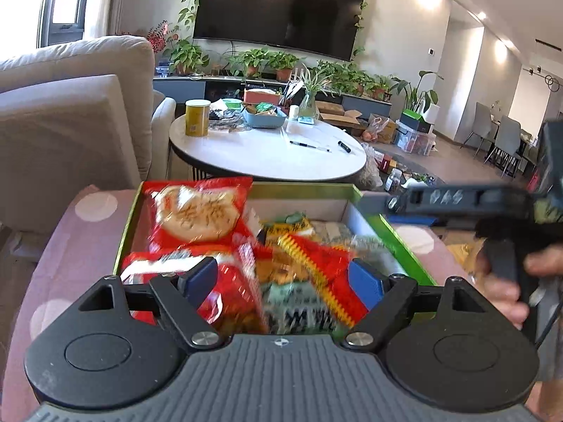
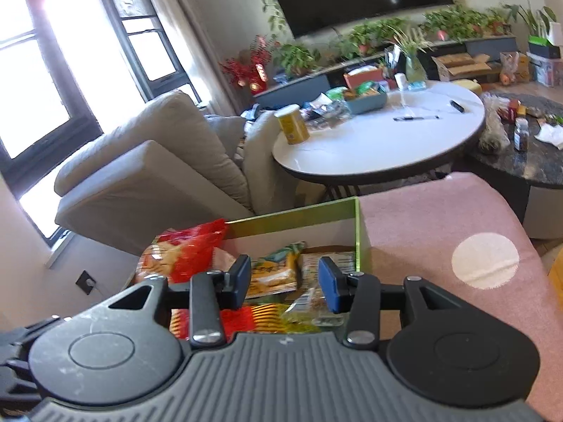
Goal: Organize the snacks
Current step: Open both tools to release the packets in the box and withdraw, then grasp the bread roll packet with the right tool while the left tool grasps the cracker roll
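A green-rimmed box [image 1: 306, 190] sits on a pink dotted surface and holds several snack packets. A big red rice-cracker bag [image 1: 197, 214] leans at its far left. A red and yellow packet [image 1: 316, 263] and a green packet [image 1: 299, 313] lie in front, blurred. My left gripper [image 1: 281, 281] is open just above these packets, holding nothing. My right gripper [image 2: 285, 277] is open above the same box [image 2: 357, 232], over a yellow packet [image 2: 271, 274] and the red bag [image 2: 190, 249]. It also shows at the right edge of the left wrist view [image 1: 492, 207].
The pink surface [image 2: 440, 218] with white dots stretches right of the box. A round white table [image 1: 267, 154] stands behind with a yellow can [image 1: 197, 117], a blue basket [image 1: 265, 117] and pens. A beige sofa [image 1: 70, 105] is at left.
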### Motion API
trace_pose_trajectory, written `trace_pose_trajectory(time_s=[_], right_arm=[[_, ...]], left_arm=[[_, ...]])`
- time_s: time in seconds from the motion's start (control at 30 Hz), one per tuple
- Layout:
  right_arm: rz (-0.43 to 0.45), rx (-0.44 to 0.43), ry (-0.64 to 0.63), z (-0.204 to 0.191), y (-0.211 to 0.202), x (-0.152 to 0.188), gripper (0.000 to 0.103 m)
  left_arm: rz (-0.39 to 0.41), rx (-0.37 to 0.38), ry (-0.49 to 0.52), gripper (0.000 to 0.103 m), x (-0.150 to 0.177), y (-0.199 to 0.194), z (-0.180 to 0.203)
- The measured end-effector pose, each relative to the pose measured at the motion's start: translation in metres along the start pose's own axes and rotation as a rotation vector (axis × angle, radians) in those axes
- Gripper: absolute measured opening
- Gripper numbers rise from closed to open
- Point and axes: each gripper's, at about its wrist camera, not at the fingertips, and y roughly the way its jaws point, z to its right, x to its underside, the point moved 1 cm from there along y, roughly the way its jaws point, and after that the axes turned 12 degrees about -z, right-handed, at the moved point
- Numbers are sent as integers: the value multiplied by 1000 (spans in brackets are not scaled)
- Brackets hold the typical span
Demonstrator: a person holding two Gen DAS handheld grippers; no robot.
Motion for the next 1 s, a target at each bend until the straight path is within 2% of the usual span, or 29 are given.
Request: trace_pose_trajectory(time_s=[0.2, 0.33, 0.53, 0.73, 1.0], right_arm=[[-5, -12, -70, -20, -27, 15, 52], [-11, 10, -122, -30, -44, 33, 58], [-62, 50, -176, -39, -58, 66, 60], [-107, 75, -164, -40, -72, 102, 64], [-149, 108, -110, -46, -89, 142, 65]], left_arm=[[-7, 16, -22, 80, 22, -19, -7], [-18, 22, -6, 80, 39, -30, -5], [-34, 41, 12, 82, 69, -48, -2], [-49, 51, 37, 83, 94, -65, 2], [-75, 25, -22, 83, 125, -85, -3]])
